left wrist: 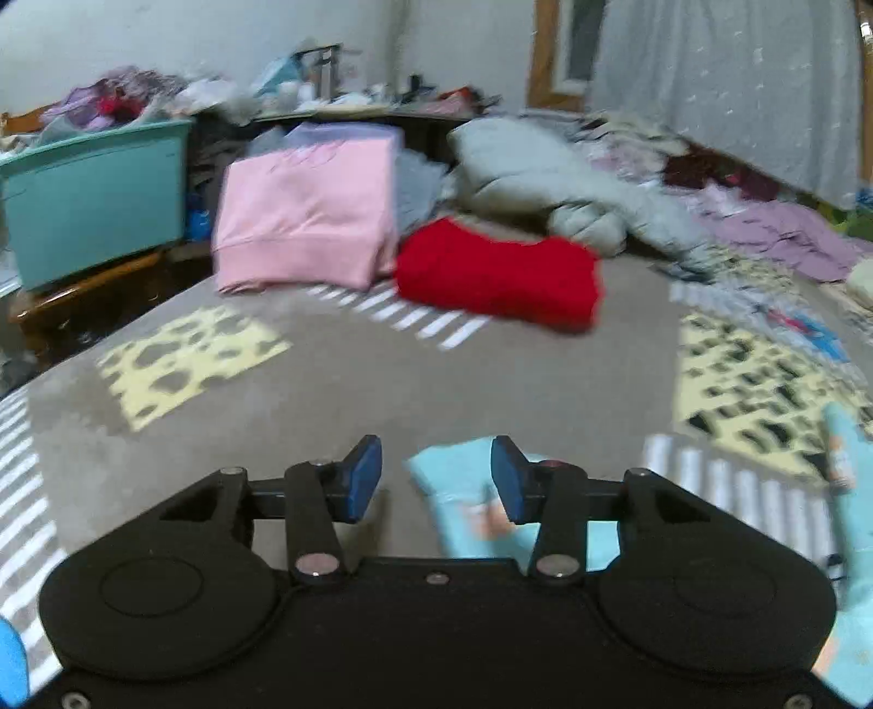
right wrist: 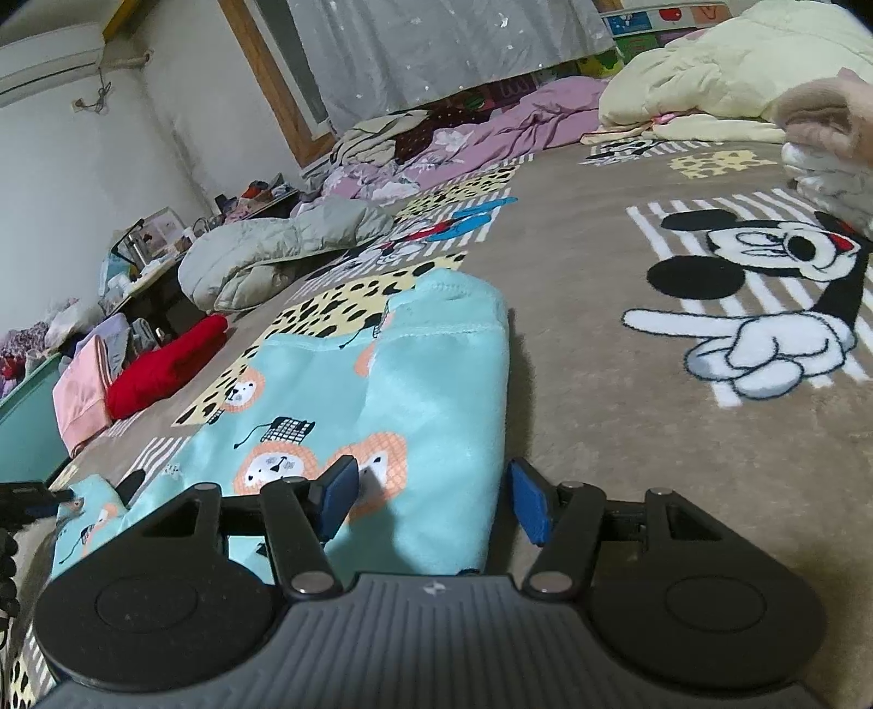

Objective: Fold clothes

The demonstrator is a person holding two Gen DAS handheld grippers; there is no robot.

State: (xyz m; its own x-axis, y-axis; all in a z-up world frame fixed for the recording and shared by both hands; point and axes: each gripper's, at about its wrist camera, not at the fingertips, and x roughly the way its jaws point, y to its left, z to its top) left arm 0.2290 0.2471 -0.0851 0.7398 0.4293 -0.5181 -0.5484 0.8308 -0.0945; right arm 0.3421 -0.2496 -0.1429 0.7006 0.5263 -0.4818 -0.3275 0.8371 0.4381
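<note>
Both grippers, left gripper (left wrist: 436,480) and right gripper (right wrist: 431,504), gape empty over the blue garment (right wrist: 382,382); a sloppy grab could easily bunch it.

A lived-in home bedroom: cartoon blanket (right wrist: 627,283), heaped quilts (right wrist: 736,60), window curtain (right wrist: 436,49).

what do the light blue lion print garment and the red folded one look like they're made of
Light blue lion-print garment: looks like soft fleece, with a matte, fuzzy nap and a stitched hem. Red folded garment: probably a knit or fleece, thick, matte and plump at the folds, though the blur hides its texture.
</note>
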